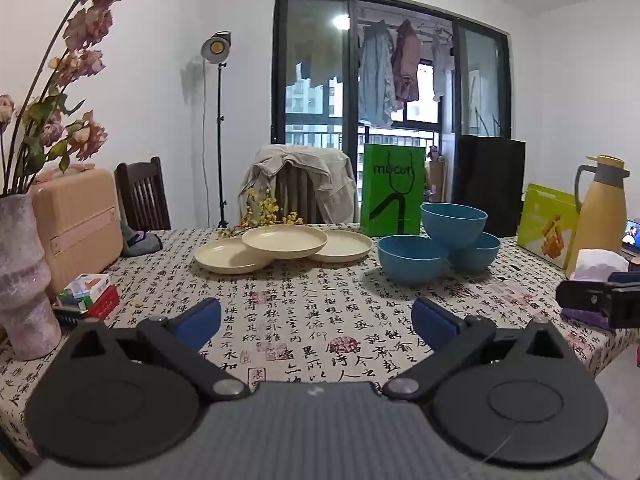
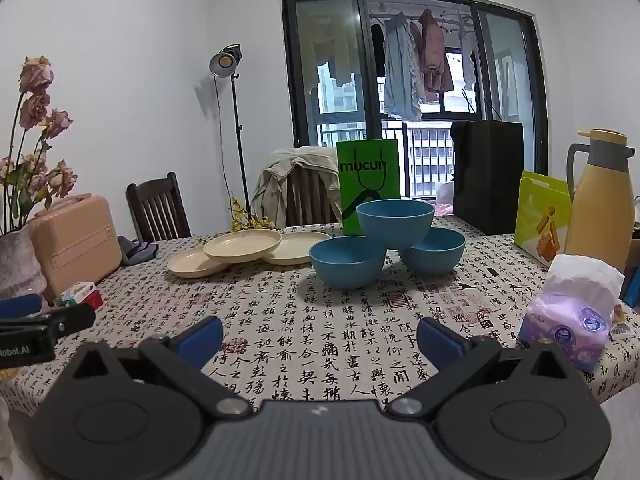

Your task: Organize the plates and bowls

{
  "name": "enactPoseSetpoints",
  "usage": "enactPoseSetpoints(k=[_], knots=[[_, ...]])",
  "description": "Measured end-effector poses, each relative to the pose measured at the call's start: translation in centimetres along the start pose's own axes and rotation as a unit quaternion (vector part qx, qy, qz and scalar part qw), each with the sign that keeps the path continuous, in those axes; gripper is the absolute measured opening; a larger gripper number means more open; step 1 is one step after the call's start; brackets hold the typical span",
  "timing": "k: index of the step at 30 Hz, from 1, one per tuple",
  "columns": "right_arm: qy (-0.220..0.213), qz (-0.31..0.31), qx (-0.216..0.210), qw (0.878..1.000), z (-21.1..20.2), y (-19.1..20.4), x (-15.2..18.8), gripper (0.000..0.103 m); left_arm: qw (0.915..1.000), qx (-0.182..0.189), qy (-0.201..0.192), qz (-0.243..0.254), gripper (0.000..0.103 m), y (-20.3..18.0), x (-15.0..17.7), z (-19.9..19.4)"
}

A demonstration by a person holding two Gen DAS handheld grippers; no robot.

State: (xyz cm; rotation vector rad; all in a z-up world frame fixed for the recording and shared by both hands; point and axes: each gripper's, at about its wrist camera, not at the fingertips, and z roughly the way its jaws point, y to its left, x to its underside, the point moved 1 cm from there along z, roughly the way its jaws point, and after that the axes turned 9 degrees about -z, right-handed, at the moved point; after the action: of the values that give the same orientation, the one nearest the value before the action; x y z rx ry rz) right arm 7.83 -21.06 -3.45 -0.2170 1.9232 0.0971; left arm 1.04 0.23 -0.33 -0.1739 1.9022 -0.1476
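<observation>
The left gripper (image 1: 316, 320) hangs low over the near edge of the table (image 1: 320, 300), tipped slightly downward toward the dishes, its two blue pads spread as wide as they go with only patterned cloth between them. The right gripper (image 2: 320, 338) sits in the same pose beside it, jaws fully apart and holding nothing.

From the left wrist view, three cream plates (image 1: 285, 241) lie at about 12 o'clock on the far half of the table, the middle one resting raised across the rims of the other two. Three blue bowls (image 1: 412, 258) stand at about 1 o'clock, one perched on the rims of the pair below. In the right wrist view the bowls (image 2: 347, 261) are at 12 o'clock and the plates (image 2: 242, 245) at 11 o'clock.

Each gripper shows in the other's view only as a dark piece cut off at the frame edge, so its fingers cannot be read there. No hand is visible. A vase of dried flowers (image 1: 24, 280) at 9 o'clock runs off the left edge, and a tissue pack (image 2: 572, 320) at 3 o'clock hides the table corner behind it. The plates' far rims are partly hidden by yellow blossoms (image 1: 264, 208).
</observation>
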Motion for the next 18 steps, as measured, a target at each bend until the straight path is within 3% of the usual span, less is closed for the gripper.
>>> enactPoseSetpoints(k=[5, 18], knots=[[0.001, 0.000, 0.000, 1.000, 0.1, 0.1, 0.0, 0.103, 0.9987, -0.001, -0.031, 0.040, 0.103, -1.1, 0.2, -1.0], [0.002, -0.003, 0.004, 1.000, 0.1, 0.3, 0.1, 0.103, 0.9991, 0.009, -0.032, 0.025, 0.103, -0.6, 0.2, -0.7]])
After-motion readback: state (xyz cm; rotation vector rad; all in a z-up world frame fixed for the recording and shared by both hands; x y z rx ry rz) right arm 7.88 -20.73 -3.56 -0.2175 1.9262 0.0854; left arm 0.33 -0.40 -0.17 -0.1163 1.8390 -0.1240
